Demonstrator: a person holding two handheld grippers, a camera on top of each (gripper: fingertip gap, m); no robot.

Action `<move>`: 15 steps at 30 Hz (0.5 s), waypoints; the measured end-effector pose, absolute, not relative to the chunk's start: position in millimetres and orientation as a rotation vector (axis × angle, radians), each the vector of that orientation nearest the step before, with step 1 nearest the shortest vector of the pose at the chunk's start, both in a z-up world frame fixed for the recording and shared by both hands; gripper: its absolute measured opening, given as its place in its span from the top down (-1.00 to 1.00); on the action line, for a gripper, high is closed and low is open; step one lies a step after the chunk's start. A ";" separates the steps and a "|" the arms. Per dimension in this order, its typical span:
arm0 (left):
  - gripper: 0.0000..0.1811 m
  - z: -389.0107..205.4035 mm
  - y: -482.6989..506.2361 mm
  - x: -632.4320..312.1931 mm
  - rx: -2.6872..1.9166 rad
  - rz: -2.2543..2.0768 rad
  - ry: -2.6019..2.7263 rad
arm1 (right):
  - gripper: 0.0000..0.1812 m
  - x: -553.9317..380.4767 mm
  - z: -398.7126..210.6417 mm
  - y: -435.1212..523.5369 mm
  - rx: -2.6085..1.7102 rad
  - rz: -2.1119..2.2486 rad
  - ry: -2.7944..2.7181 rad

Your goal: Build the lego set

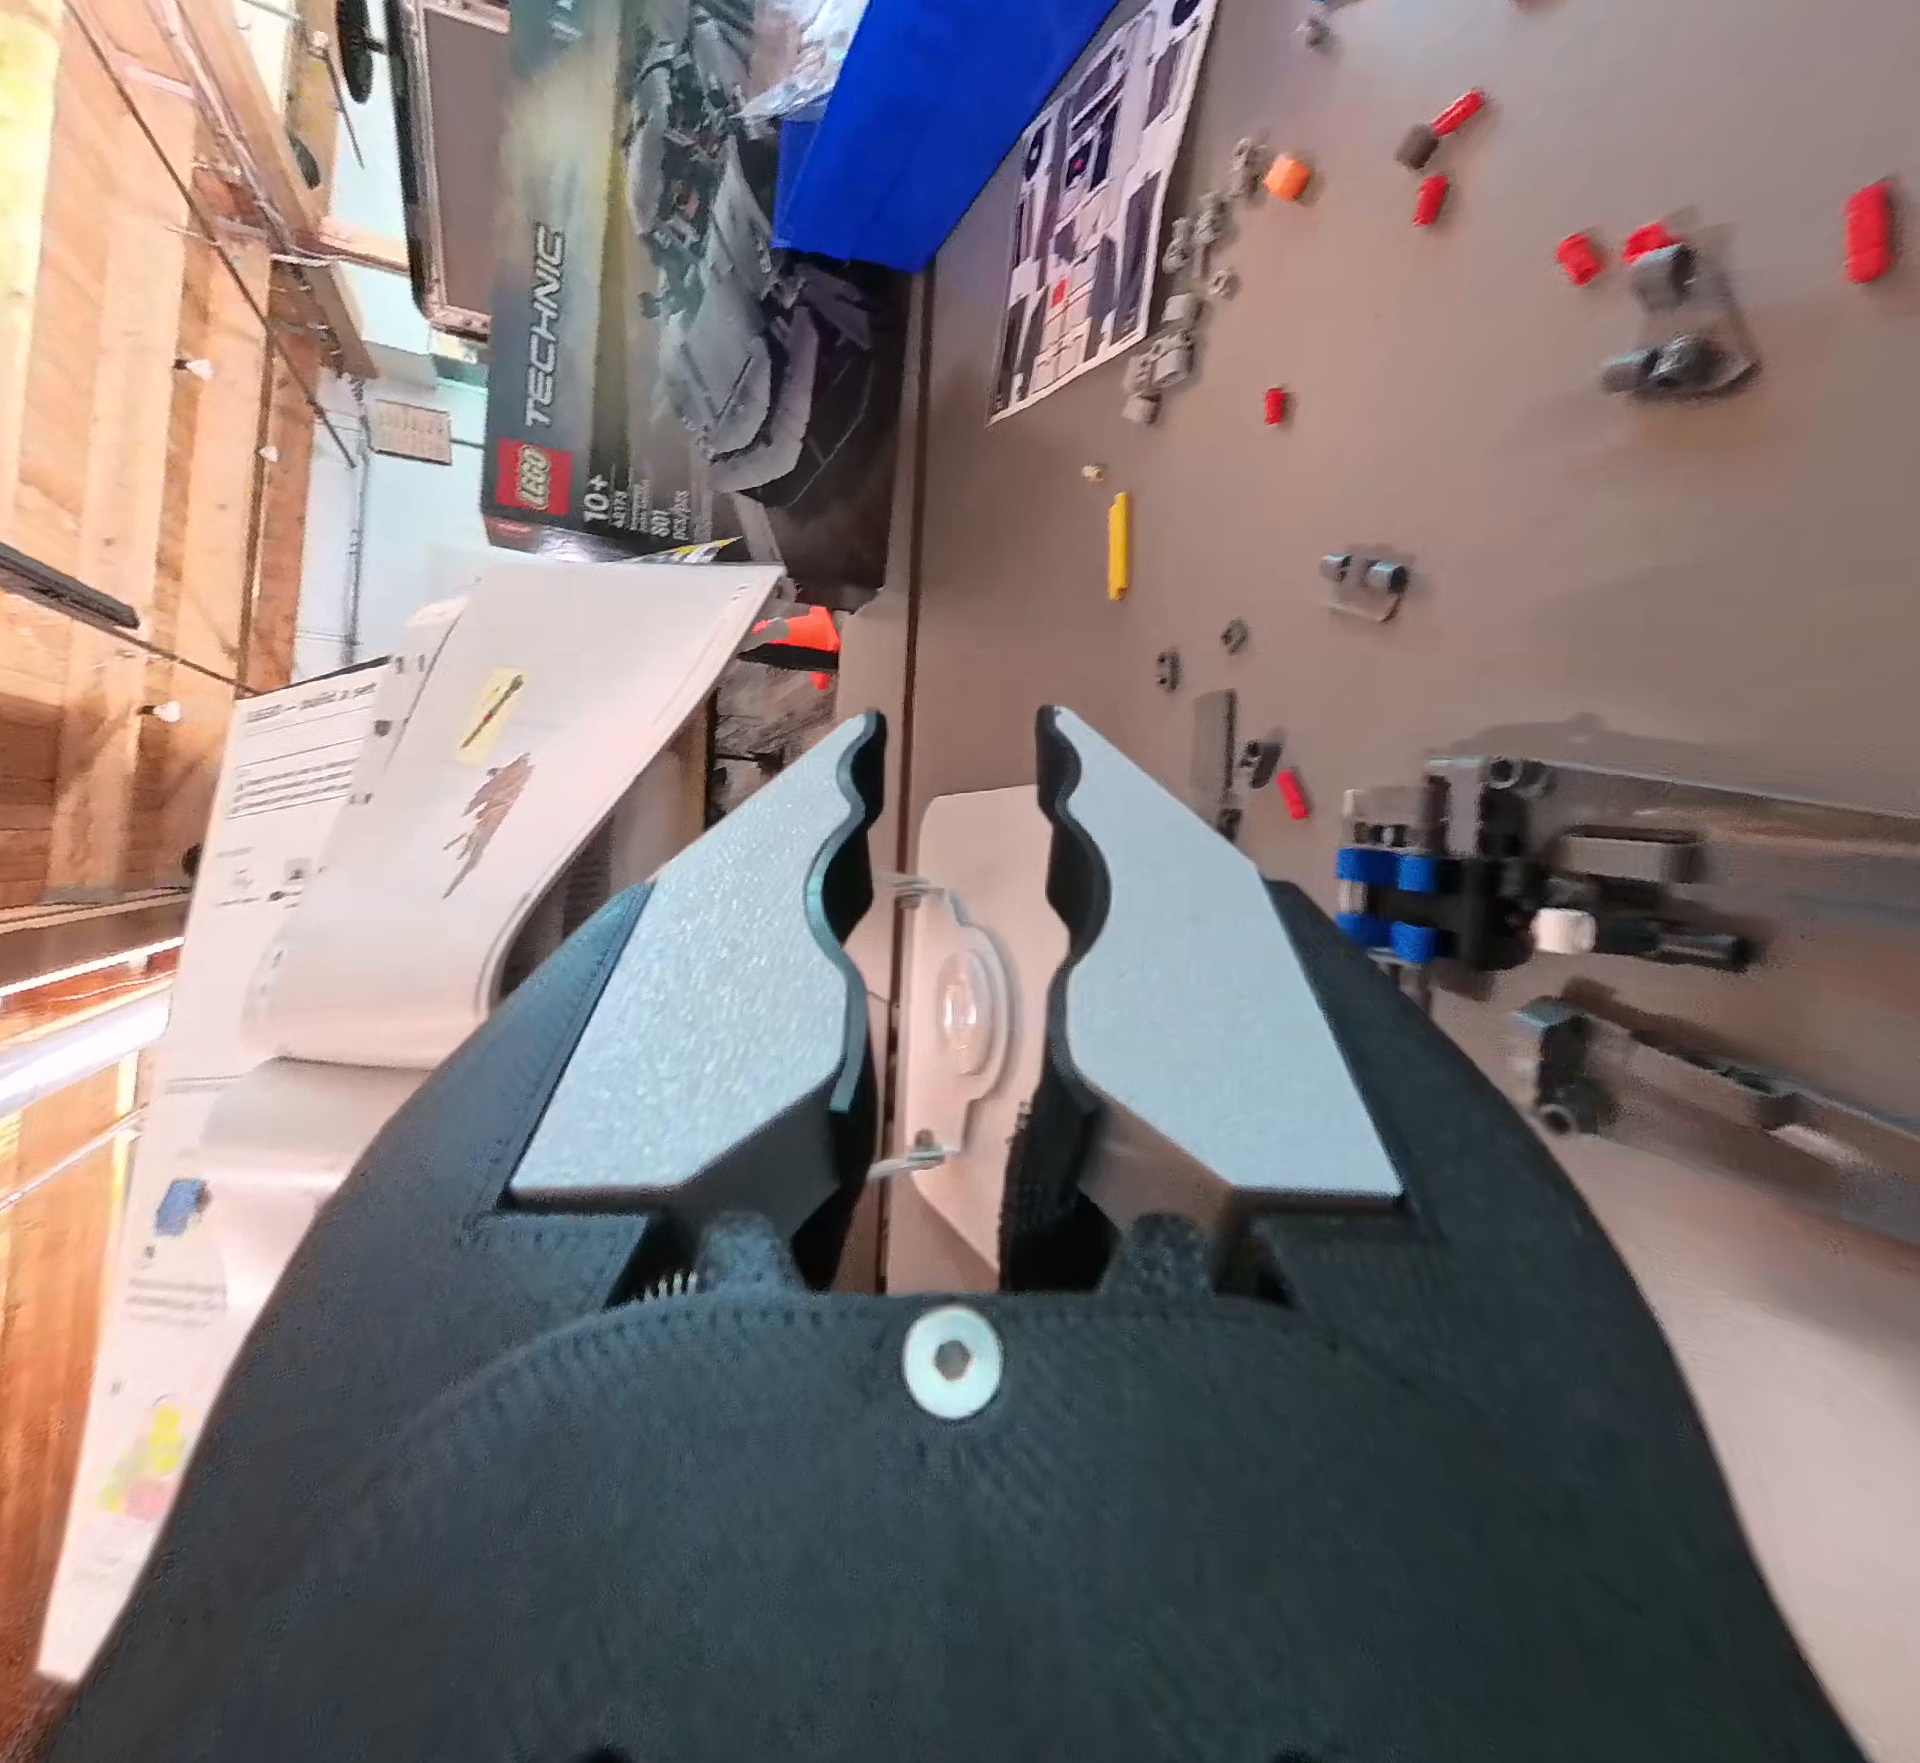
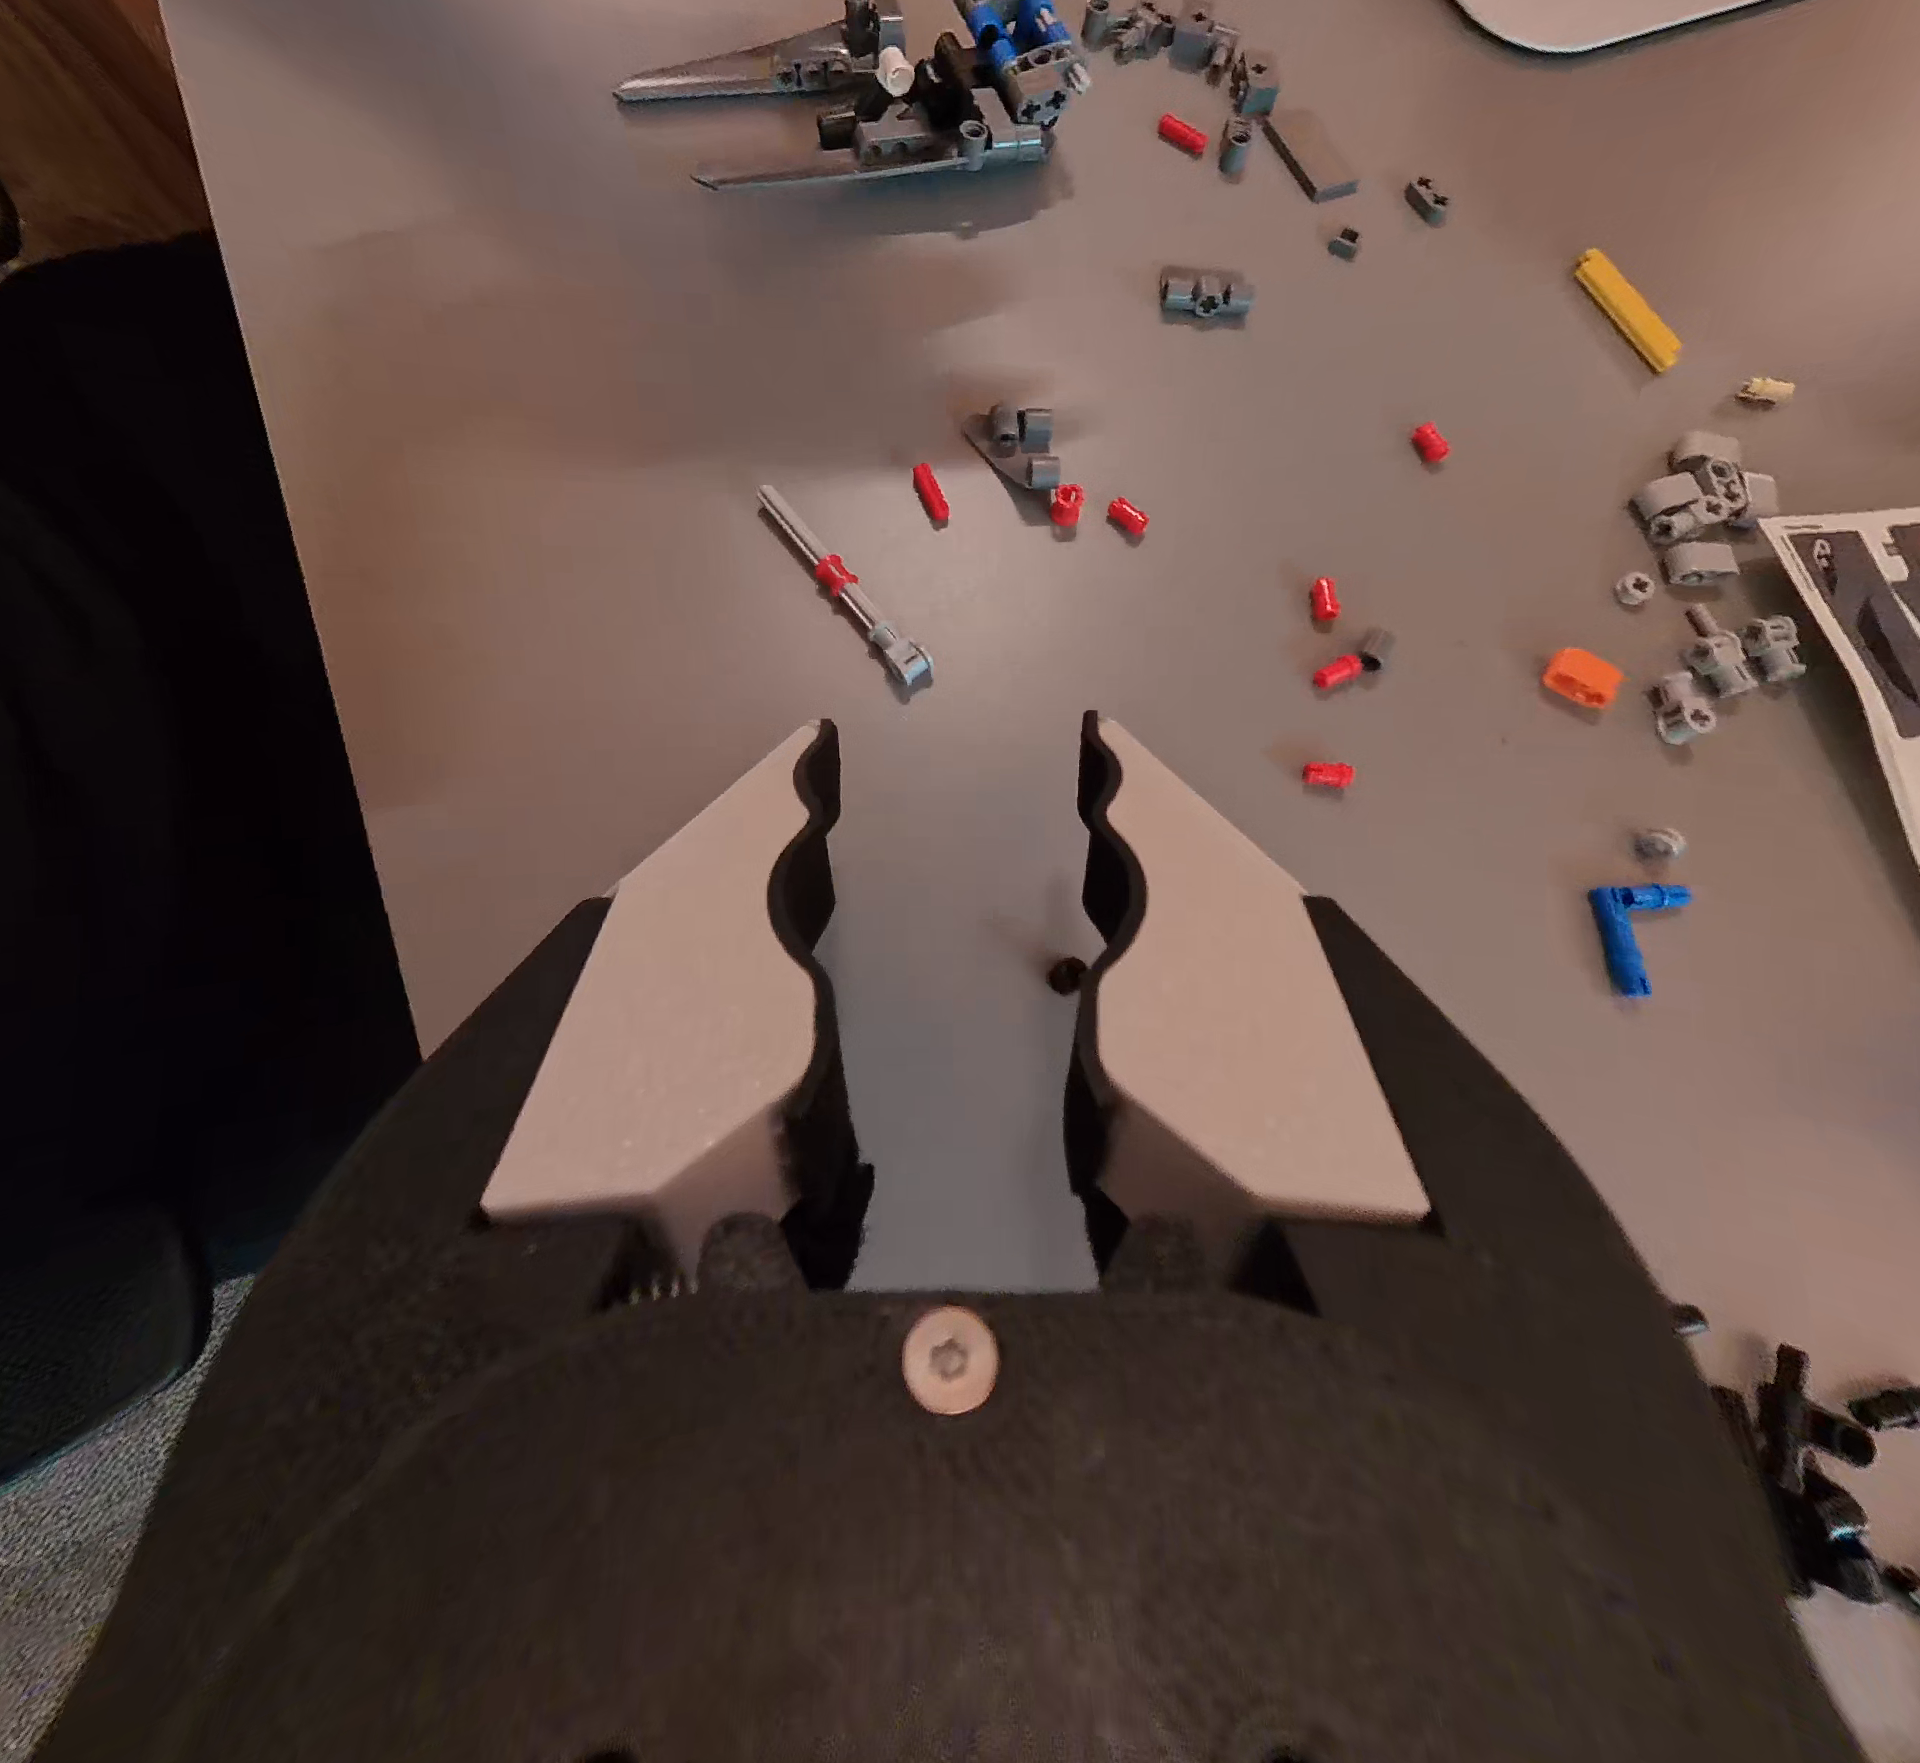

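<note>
L gripper [image 1: 961, 737] released, empty, beside sub-assembly [image 1: 1496, 872] | R gripper [image 2: 956, 737] released, empty — just short of grey axle [image 2: 844, 583], sub-assembly [image 2: 914, 87] well beyond | likely step: pick axle — align jaws across shaft, clear of red bush, descend slowly.

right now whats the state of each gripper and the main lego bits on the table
left gripper: open, empty
right gripper: open, empty, above bare table
partly built model: unfinished, lying on table
grey axle: lying flat, red bush on it
yellow beam: loose, flat
instruction booklet: open
set box: standing at table's far edge
</note>
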State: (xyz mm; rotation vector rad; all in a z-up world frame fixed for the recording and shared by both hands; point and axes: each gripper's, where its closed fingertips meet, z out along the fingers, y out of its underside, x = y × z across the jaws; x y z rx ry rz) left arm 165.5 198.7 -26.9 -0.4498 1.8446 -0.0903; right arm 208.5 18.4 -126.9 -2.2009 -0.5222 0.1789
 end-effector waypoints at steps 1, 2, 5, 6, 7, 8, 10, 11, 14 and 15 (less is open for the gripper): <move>0.71 -23.1 202.3 166.3 -0.448 -0.075 1.836 | 0.52 211.3 -127.7 18.4 -2.194 0.176 -0.508; 0.71 -18.9 205.7 167.1 -0.446 -0.059 1.826 | 0.52 213.7 -128.7 18.6 -2.188 0.183 -0.492; 0.71 -2.4 216.3 168.1 -0.441 -0.020 1.789 | 0.50 219.7 -132.7 19.6 -2.172 0.193 -0.456; 0.71 5.0 219.8 168.4 -0.444 -0.016 1.768 | 0.49 220.4 -135.2 19.3 -2.174 0.199 -0.450; 0.71 12.7 222.9 169.0 -0.449 -0.017 1.746 | 0.48 220.6 -138.2 19.1 -2.178 0.206 -0.446; 0.71 20.4 225.2 170.1 -0.449 -0.019 1.722 | 0.48 220.4 -141.5 18.6 -2.186 0.210 -0.445; 0.69 34.2 228.1 175.4 -0.432 -0.004 1.672 | 0.45 220.2 -147.1 18.1 -2.214 0.200 -0.455; 0.67 38.3 229.4 180.1 -0.423 0.011 1.657 | 0.44 219.4 -149.7 17.9 -2.228 0.199 -0.464; 0.63 44.8 236.0 201.5 -0.420 0.080 1.620 | 0.39 218.4 -155.8 18.1 -2.271 0.225 -0.461; 0.63 46.6 237.7 209.8 -0.410 0.101 1.607 | 0.38 218.9 -155.9 18.2 -2.275 0.236 -0.453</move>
